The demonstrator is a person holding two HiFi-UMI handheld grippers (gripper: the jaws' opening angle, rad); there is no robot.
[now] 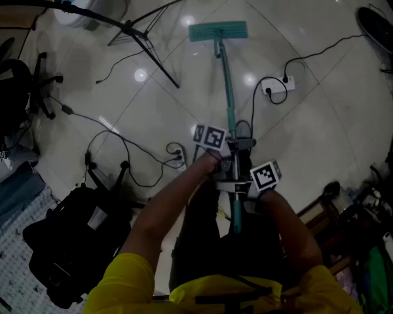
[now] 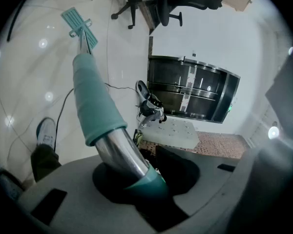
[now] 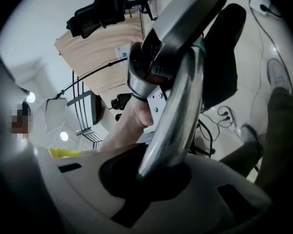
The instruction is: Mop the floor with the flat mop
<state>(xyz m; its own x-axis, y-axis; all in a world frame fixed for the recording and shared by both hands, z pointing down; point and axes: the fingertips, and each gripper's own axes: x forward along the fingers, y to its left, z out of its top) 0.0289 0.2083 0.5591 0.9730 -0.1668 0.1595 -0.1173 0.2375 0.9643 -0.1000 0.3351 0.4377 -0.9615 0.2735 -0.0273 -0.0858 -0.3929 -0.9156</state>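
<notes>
The flat mop has a teal head [image 1: 217, 31] lying flat on the glossy tiled floor [image 1: 314, 129]. Its long handle [image 1: 228, 90] runs back toward me. My left gripper [image 1: 226, 150] is shut on the handle, just above my right gripper [image 1: 240, 186], which is also shut on it. In the left gripper view the teal sleeve [image 2: 94, 101] and bare metal tube [image 2: 123, 154] pass between the jaws of the left gripper [image 2: 133, 180], with the mop head [image 2: 79, 23] far off. In the right gripper view the metal tube [image 3: 178, 108] sits in the right gripper [image 3: 147, 175].
A white power strip [image 1: 283, 82] with black cables lies right of the handle. A black stand [image 1: 147, 38] spreads its legs left of the mop head. More cable and plugs [image 1: 175, 153] lie near my left side. A black office chair [image 1: 78, 237] stands at lower left, and clutter [image 1: 373, 234] at lower right.
</notes>
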